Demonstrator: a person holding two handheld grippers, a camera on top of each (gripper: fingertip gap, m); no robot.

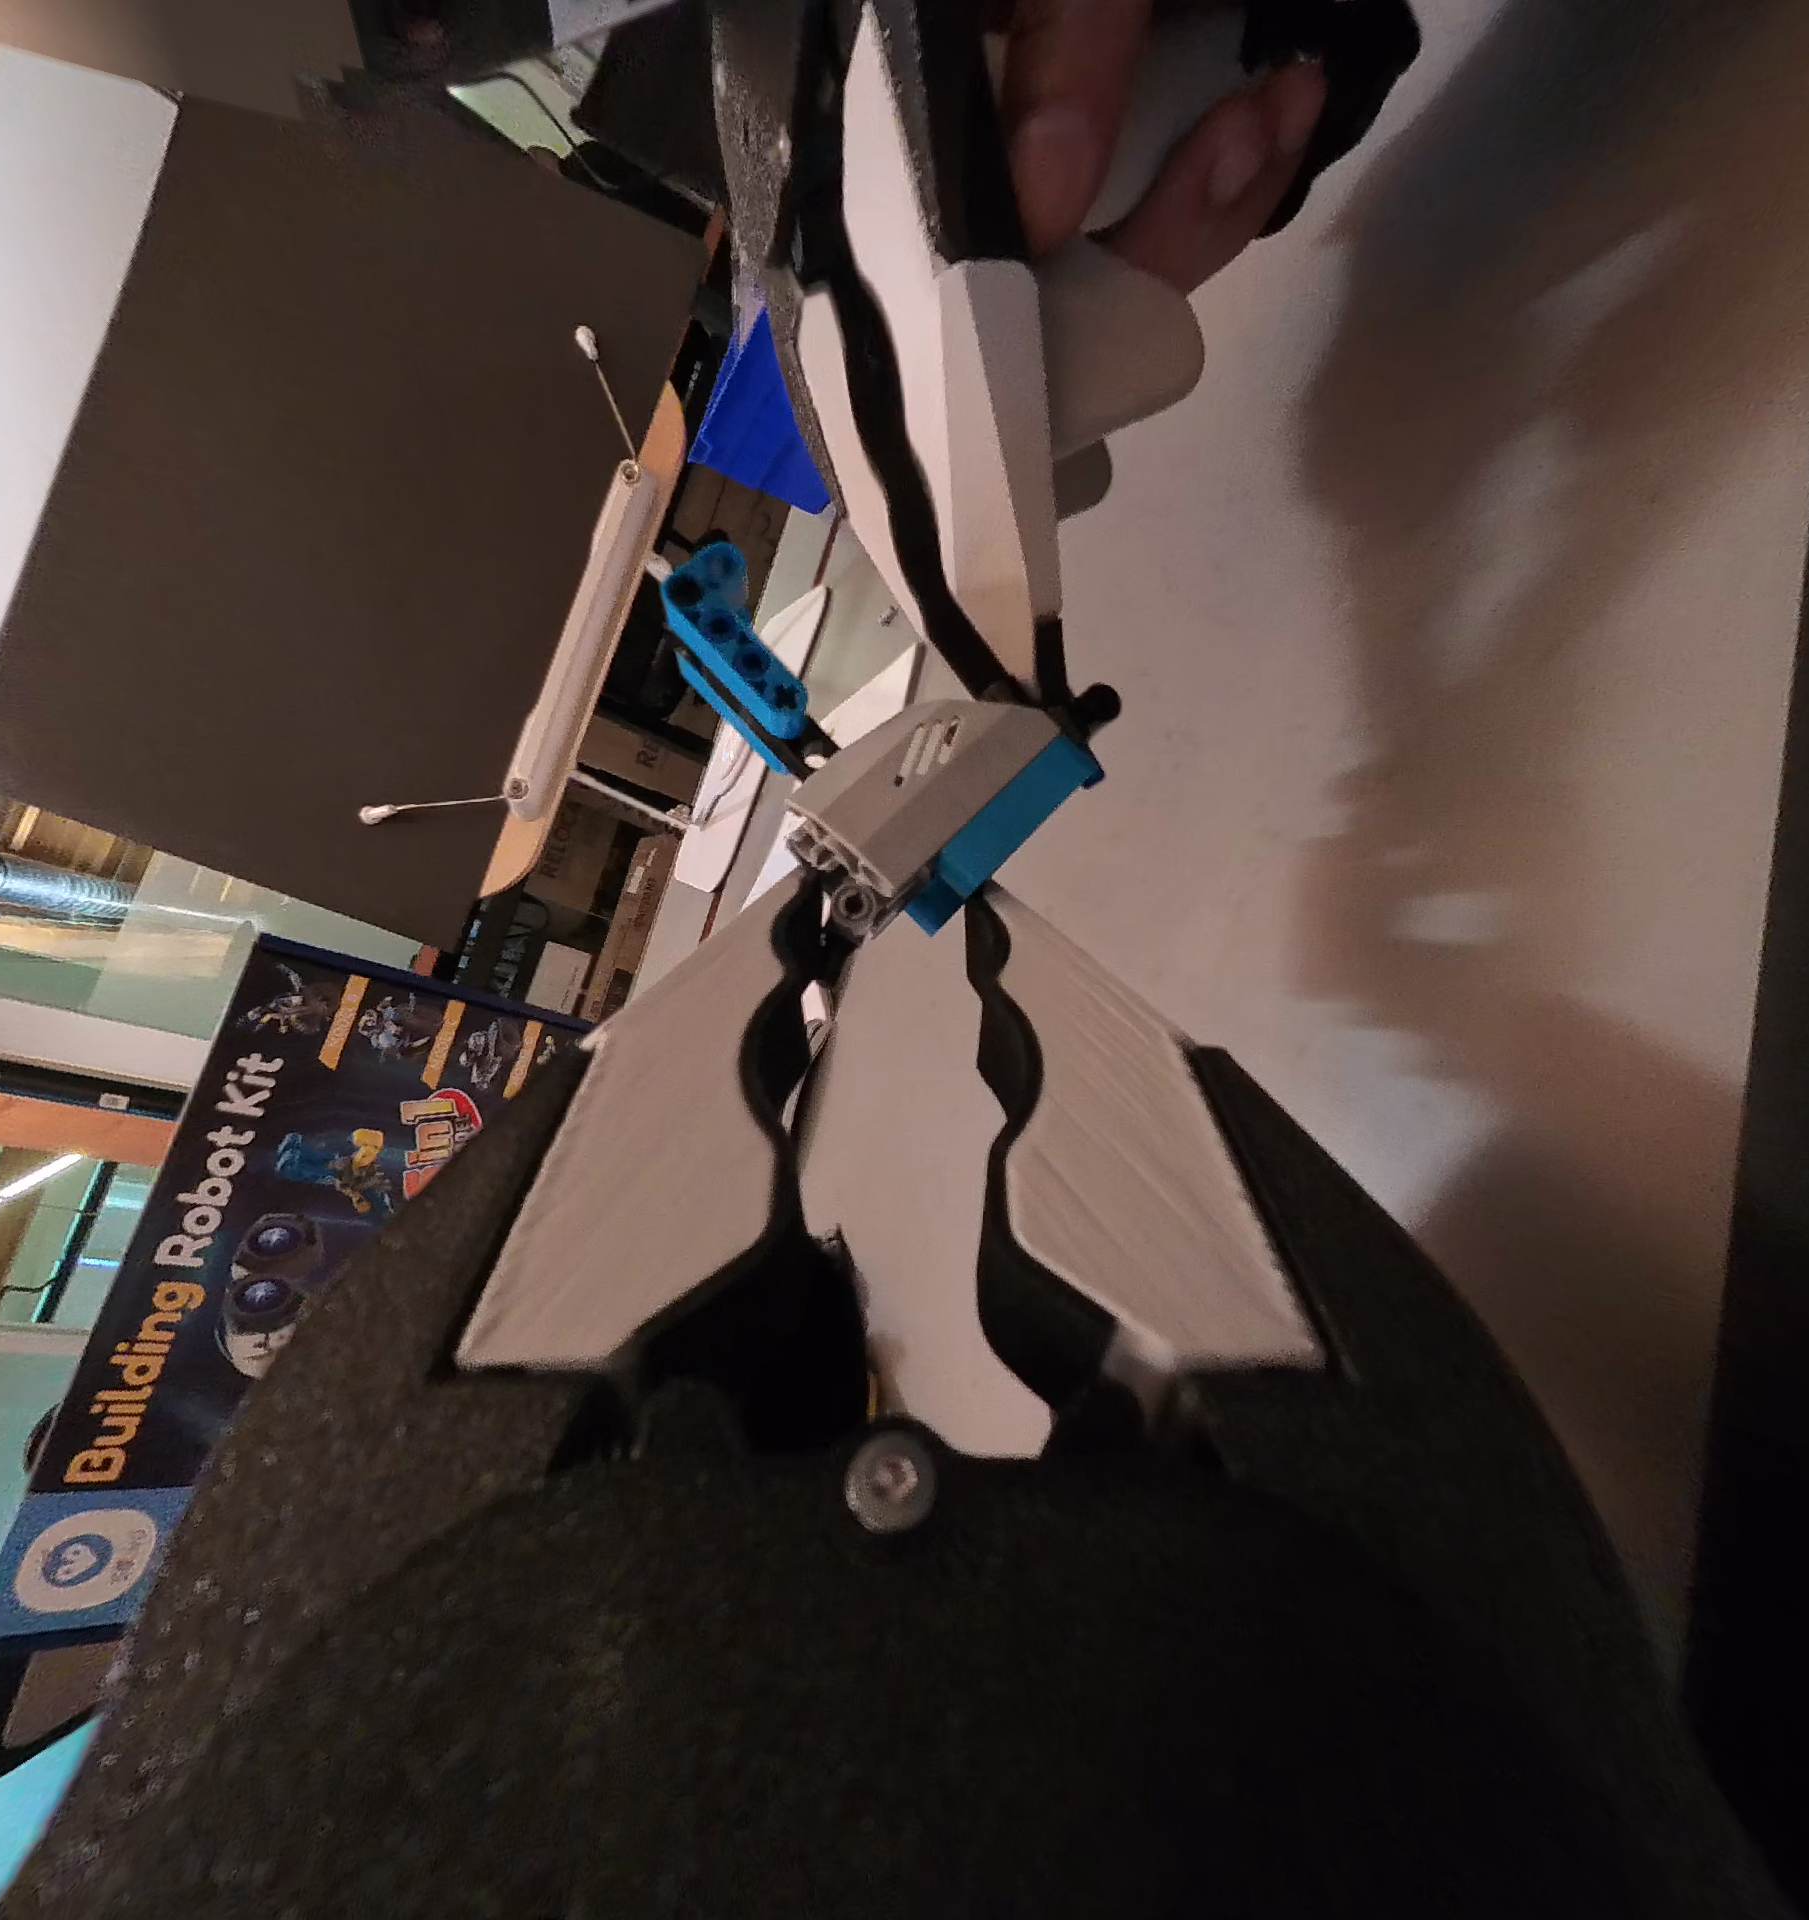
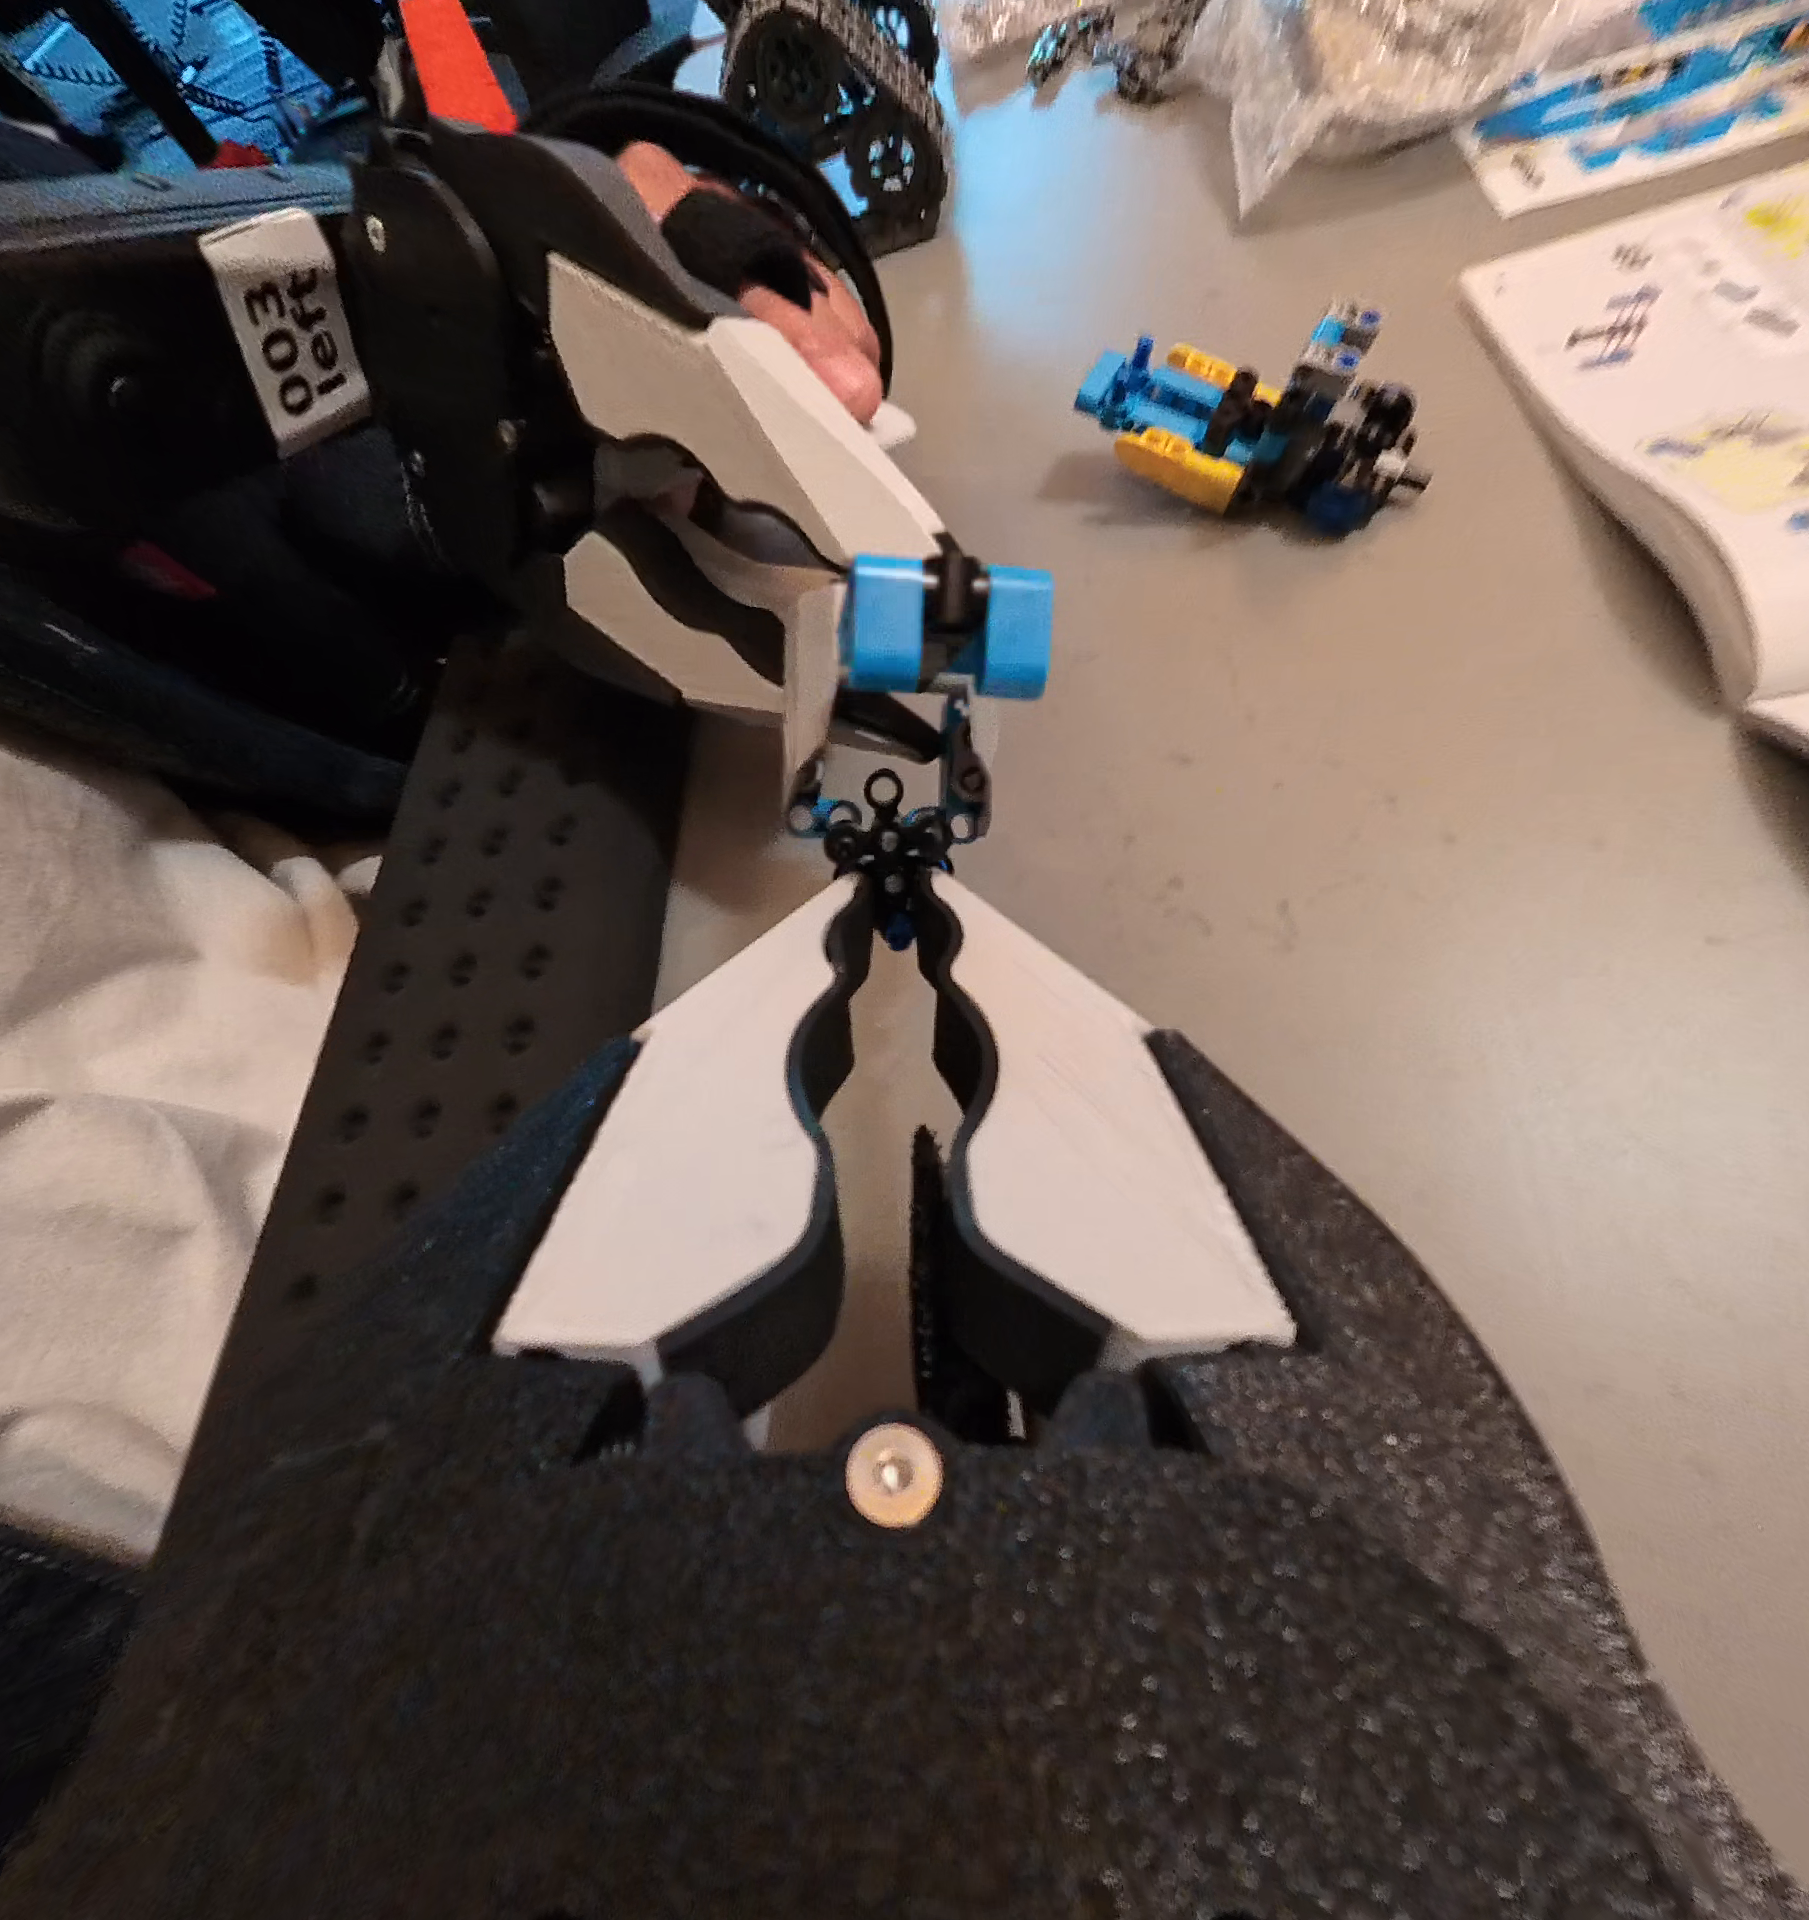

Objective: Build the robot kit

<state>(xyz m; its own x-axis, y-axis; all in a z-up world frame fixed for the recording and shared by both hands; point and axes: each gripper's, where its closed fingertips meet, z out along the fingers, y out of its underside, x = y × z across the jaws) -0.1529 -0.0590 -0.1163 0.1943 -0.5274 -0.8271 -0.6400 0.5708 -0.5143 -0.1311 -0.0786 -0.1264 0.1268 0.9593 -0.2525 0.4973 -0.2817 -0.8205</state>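
My left gripper (image 1: 879, 909) is shut on a small brick assembly (image 1: 941, 800) of grey and blue blocks, held in the air. A blue holed beam (image 1: 734, 644) sticks out from the assembly on a black strip. My right gripper (image 2: 892, 888) is shut on a black connector (image 2: 889, 847) at the lower end of the same assembly (image 2: 941, 634). The two grippers meet tip to tip: the right gripper (image 1: 1035, 675) comes in from above in the left wrist view, and the left gripper (image 2: 858, 655) comes in from the upper left in the right wrist view.
On the grey table (image 2: 1295, 935) lie a yellow, blue and black brick model (image 2: 1253, 436), a tracked vehicle (image 2: 838, 104), open instruction booklets (image 2: 1710, 416) and bags of parts (image 2: 1347, 62). A kit box (image 1: 235, 1247) and a dark panel (image 1: 339, 499) stand behind. My left and right fingertips are right by each other.
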